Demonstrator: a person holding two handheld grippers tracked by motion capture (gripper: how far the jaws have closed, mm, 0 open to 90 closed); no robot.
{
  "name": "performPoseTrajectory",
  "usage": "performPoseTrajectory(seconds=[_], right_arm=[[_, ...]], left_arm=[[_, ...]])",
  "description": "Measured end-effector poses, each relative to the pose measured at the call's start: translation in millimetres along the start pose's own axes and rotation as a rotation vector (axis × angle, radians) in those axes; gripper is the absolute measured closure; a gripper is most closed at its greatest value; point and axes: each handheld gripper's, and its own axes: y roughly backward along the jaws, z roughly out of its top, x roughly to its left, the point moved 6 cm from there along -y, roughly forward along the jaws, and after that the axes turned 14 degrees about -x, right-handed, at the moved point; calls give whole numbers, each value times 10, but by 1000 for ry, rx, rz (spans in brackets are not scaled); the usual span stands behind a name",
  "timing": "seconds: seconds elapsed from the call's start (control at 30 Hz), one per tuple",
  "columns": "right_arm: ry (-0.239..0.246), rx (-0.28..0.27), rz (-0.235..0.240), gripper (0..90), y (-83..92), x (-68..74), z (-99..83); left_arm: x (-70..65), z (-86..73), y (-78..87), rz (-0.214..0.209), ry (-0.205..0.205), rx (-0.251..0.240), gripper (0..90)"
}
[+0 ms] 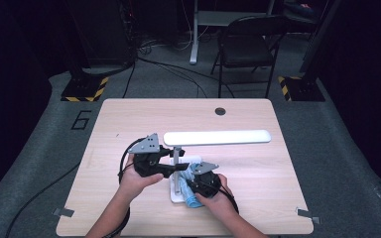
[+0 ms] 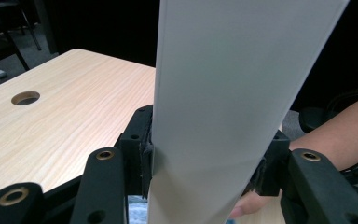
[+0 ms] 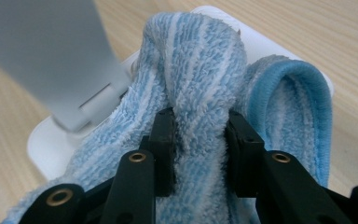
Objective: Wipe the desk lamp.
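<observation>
A: On worktop (image 1: pixel 129 119), near front edge: white desk lamp (image 1: pixel 217 137), flat base (image 1: pixel 176 194), thin post, long light bar lying level across the middle.
B: Left gripper (image 1: pixel 171 166)?
A: Clamped on the lamp. Left gripper view (image 2: pixel 205 163): white lamp panel (image 2: pixel 233 93) wedged between both black jaws, pads pressed against its two edges. High view puts that grip at the post, just under the bar.
B: Right gripper (image 1: pixel 192 184)?
A: Closed on blue-and-white striped cloth (image 3: pixel 200 88). Right gripper view (image 3: pixel 200 140): fold of terry pinched tight between the pads, bunched up ahead of them.
B: Cloth location?
A: Sitting on lamp base (image 3: pixel 51 144), right beside the foot of the post (image 3: pixel 51 60). High view: cloth (image 1: pixel 192 201) draped over base's right half, tail hanging past the front edge onto the wood.
B: Hands?
A: Both in from the bottom, left on its gripper beside the post, right on its gripper over the base. Grippers close together, not touching.
B: Background?
A: Cable hole (image 1: pixel 220 111) at far edge, folding chair (image 1: pixel 245 47) on the floor behind.
</observation>
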Motion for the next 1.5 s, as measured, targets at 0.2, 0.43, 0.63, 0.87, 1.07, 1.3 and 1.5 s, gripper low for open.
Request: performPoseTrajectory(seconds=[0.2,0.43,0.63,0.87,1.07,1.3,1.5], right_arm=[[-21,5,-13,682,-118,-85,74],[-37,0,-48,688,-302,-276,176],[-85,-14,-89,694,-438,-471,241],[-113,-9,-100,696,-490,-574,267],[-102,-12,-120,697,-529,-611,289],[-104,-15,-118,705,-458,-529,250],[-61,-30,-92,705,-362,-413,193]], left_arm=[[3,-2,7,0,-1,-1,507],[0,-3,9,3,0,-3,507],[0,-7,26,4,4,-6,507],[1,-8,32,6,6,-11,507],[16,-11,37,15,11,-25,507],[14,-13,38,22,-12,-17,513],[7,-15,31,25,-13,-19,513]])
